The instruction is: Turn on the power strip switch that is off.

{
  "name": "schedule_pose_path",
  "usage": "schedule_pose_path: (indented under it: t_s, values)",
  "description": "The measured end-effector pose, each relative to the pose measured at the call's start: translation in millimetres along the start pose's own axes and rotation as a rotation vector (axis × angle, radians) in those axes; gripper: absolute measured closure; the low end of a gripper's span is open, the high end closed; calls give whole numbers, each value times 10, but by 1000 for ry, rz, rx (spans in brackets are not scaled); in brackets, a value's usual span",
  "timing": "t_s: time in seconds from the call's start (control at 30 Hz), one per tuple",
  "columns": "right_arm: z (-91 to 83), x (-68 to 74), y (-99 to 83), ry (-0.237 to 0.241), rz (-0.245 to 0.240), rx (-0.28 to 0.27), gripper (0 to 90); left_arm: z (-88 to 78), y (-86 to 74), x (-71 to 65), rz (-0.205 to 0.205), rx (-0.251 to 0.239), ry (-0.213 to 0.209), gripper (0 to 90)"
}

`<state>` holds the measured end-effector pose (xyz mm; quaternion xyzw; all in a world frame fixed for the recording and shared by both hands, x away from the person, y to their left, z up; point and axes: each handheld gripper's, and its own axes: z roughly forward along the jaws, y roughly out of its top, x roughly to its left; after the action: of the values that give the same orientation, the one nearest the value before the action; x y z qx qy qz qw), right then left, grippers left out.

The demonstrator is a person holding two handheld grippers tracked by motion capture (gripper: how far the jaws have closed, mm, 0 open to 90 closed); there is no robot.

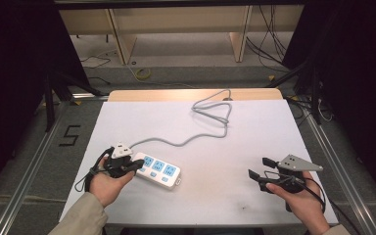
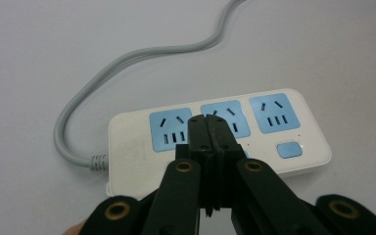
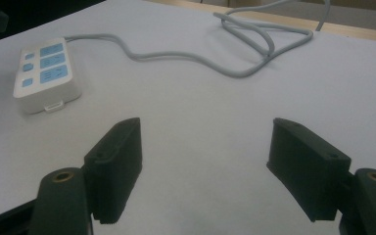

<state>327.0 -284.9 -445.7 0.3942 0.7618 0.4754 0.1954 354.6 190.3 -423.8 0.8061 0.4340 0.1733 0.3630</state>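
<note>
1. A white power strip (image 1: 157, 170) with three blue sockets is lying on the white table (image 1: 235, 147), toward its near left side.
2. The left gripper (image 2: 209, 128) is hovering over the strip's near edge, its jaws clenched together on nothing.
3. The right gripper (image 3: 203, 147) is waiting well apart at the near right, jaws spread wide.
4. The strip's grey cord (image 1: 210, 115) is snaking toward the table's far edge.

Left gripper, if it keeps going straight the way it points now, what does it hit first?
Most likely the white power strip: the left gripper, jaws shut, points at its blue sockets, about between the first and middle one. Whether it already touches is unclear.
</note>
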Motion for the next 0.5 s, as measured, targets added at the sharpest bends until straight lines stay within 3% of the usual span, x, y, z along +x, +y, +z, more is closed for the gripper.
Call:
schedule_pose_path:
  t_s: [0.5]
  values:
    - [9,3,-1,2,1,3,288,93,111,-39,23,37,-21,898]
